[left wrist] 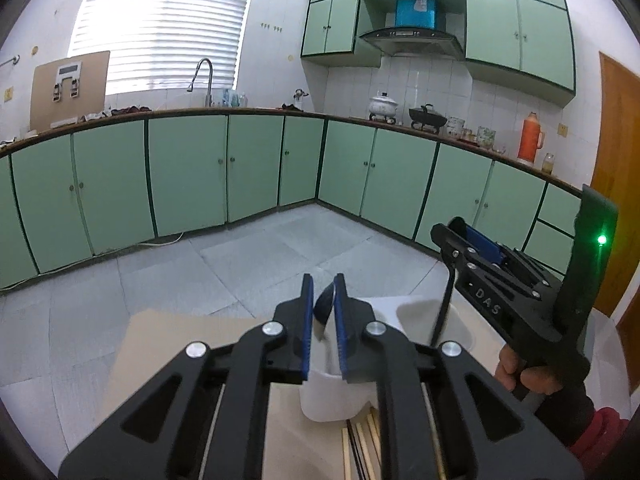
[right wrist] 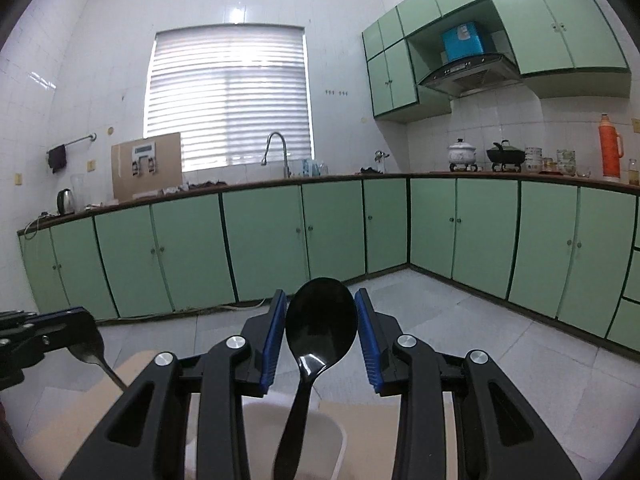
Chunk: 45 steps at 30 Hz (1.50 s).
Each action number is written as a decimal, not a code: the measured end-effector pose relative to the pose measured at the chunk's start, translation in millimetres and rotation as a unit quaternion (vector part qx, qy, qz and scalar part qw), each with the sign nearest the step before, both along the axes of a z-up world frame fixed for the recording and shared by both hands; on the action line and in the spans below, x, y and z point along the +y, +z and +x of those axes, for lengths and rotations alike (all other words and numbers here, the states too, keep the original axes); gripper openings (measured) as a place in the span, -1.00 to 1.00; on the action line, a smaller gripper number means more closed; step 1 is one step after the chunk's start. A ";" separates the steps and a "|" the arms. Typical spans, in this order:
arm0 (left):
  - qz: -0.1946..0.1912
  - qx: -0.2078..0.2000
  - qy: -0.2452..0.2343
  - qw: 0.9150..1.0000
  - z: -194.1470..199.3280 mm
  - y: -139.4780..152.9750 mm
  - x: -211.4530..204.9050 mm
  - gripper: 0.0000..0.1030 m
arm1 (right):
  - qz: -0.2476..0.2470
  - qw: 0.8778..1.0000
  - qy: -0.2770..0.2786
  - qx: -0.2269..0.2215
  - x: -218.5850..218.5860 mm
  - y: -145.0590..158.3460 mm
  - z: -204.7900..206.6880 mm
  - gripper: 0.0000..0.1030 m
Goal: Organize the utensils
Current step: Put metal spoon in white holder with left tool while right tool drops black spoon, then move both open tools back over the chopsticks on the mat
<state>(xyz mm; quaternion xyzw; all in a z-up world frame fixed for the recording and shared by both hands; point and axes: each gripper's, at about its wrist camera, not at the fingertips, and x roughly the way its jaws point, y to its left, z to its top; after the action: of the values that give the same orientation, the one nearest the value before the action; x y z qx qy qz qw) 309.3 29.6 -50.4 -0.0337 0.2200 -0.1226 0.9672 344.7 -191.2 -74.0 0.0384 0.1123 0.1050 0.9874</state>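
I see a black spoon (right wrist: pixel 320 328) standing up between my right gripper's (right wrist: pixel 321 332) blue pads (right wrist: pixel 273 336). The pads sit just beside the spoon's bowl on each side, with thin gaps, so the jaws are spread and not pinching it. Its handle goes down into a white cup (right wrist: pixel 256 436) below.

My left gripper (left wrist: pixel 323 312) has its jaws pressed close on a dark utensil (left wrist: pixel 325 304). From the right camera it looks like a black fork (right wrist: pixel 90 354).

That fork hangs over a white holder (left wrist: pixel 332 396) on a tan board (left wrist: pixel 180 344). Some wooden chopsticks (left wrist: pixel 362 444) lie by the holder; I cannot count them.

The right gripper's side says "DAS" (left wrist: pixel 486 300). One green light (left wrist: pixel 601 239) glows on it.

Far back I count one orange flask (left wrist: pixel 530 138), one white pot (left wrist: pixel 383 105), one black pot (left wrist: pixel 427 116) and one blue box (left wrist: pixel 415 13).
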 end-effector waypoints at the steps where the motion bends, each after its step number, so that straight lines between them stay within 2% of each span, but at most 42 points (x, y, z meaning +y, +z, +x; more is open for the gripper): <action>1: -0.002 0.001 0.001 1.000 -0.3 -2.0 1.6 -0.78 | 0.002 1.000 0.001 0.001 -0.9 0.0 -0.6 -0.31; 4: -0.008 0.004 0.008 1.000 -1.9 -5.5 6.7 -0.72 | 0.009 1.000 -0.001 0.006 -4.9 1.1 -6.7 -0.28; 6: -0.009 0.003 0.013 1.000 -4.5 -5.5 7.1 -0.49 | 0.015 1.000 -0.002 0.013 -7.9 1.4 -12.6 -0.22; 7: -0.008 0.002 0.016 1.000 -7.1 -6.1 7.8 -0.43 | 0.017 1.000 -0.002 0.015 -9.1 1.9 -15.2 -0.20; 13: -0.003 -0.003 0.026 1.000 -24.2 -7.5 7.2 -0.36 | 0.023 0.999 -0.006 0.025 -12.5 7.3 -46.5 -0.08; 16: -0.005 -0.012 0.032 0.999 -40.1 -7.5 8.4 -0.01 | 0.022 0.999 -0.012 0.032 -15.3 8.7 -67.7 0.15; 19: 0.005 -0.015 0.033 0.999 -56.5 -11.2 8.7 0.16 | 0.025 0.998 -0.024 0.051 -19.8 5.0 -90.8 0.37; 20: 0.007 -0.012 0.034 0.999 -65.1 -15.1 9.7 0.26 | 0.026 0.997 -0.032 0.058 -21.0 2.3 -99.1 0.52; 22: 0.010 -0.003 0.036 0.999 -78.1 -22.0 12.0 0.44 | 0.025 0.996 -0.038 0.074 -22.9 -5.8 -116.7 0.66; 24: 0.017 0.008 0.041 0.999 -91.3 -30.7 14.1 0.60 | 0.011 0.994 -0.045 0.095 -21.5 -15.3 -130.9 0.72; 26: 0.023 0.024 0.045 0.998 -101.7 -39.7 16.6 0.66 | -0.001 0.992 -0.051 0.117 -20.6 -24.9 -142.3 0.76; 30: 0.037 0.068 0.041 0.996 -123.2 -63.0 19.2 0.66 | -0.010 0.984 -0.050 0.172 -16.9 -50.9 -169.3 0.77; 36: 0.063 0.116 0.035 0.991 -153.9 -93.0 22.3 0.66 | -0.012 0.971 -0.056 0.230 -15.0 -84.2 -207.3 0.75; 41: 0.073 0.150 0.034 0.985 -175.4 -113.2 22.1 0.58 | -0.008 0.964 -0.054 0.261 -9.9 -105.4 -237.4 0.45; 45: 0.080 0.170 0.031 0.982 -189.8 -126.6 21.4 0.49 | -0.009 0.960 -0.027 0.279 0.9 -112.7 -252.2 0.23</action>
<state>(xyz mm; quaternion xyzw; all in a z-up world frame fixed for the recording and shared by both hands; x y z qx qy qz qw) 119.4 51.0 -177.0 0.0164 0.3895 -0.0673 0.9184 92.4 -190.2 -186.7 0.0606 0.3832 0.0628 0.9195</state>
